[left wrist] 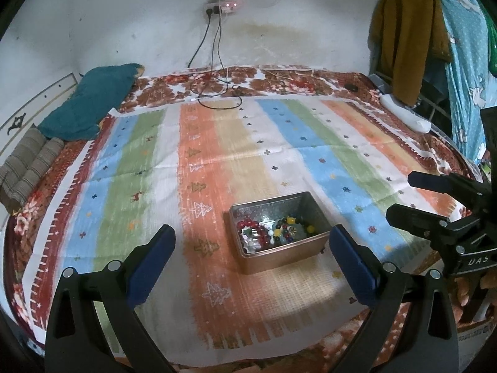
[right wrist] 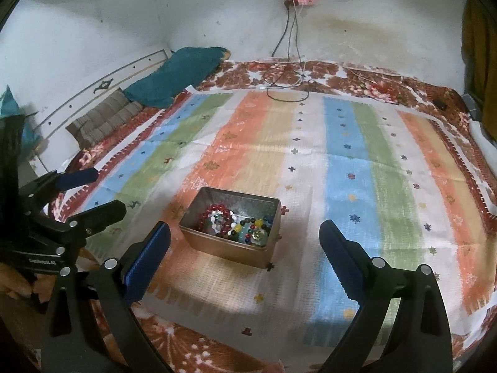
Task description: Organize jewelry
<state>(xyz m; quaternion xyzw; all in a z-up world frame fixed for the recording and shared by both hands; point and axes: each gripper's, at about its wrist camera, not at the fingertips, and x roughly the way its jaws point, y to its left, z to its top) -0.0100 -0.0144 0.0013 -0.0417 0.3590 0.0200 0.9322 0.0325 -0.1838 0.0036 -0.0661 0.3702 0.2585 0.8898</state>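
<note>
An open metal tin (left wrist: 310, 209) sits on the striped cloth (left wrist: 217, 161) on the bed. It holds a red bead bracelet (left wrist: 253, 228), a multicoloured bead bracelet (left wrist: 295, 225) and shiny pieces. My left gripper (left wrist: 251, 242) is open and empty, just in front of the tin. In the right wrist view the tin (right wrist: 231, 248) holds the red bracelet (right wrist: 217, 213) and the coloured beads (right wrist: 254, 228). My right gripper (right wrist: 245, 236) is open and empty, near the tin's front. Each gripper shows in the other's view: the right one (left wrist: 400, 199) and the left one (right wrist: 105, 192).
A teal pillow (left wrist: 93, 99) and a striped cushion (left wrist: 28, 164) lie at the bed's left end. Charger cables (left wrist: 217, 93) run from a wall socket (left wrist: 220, 7) onto the bed. Clothes (left wrist: 403, 37) hang at the right, above a white object (left wrist: 403, 112).
</note>
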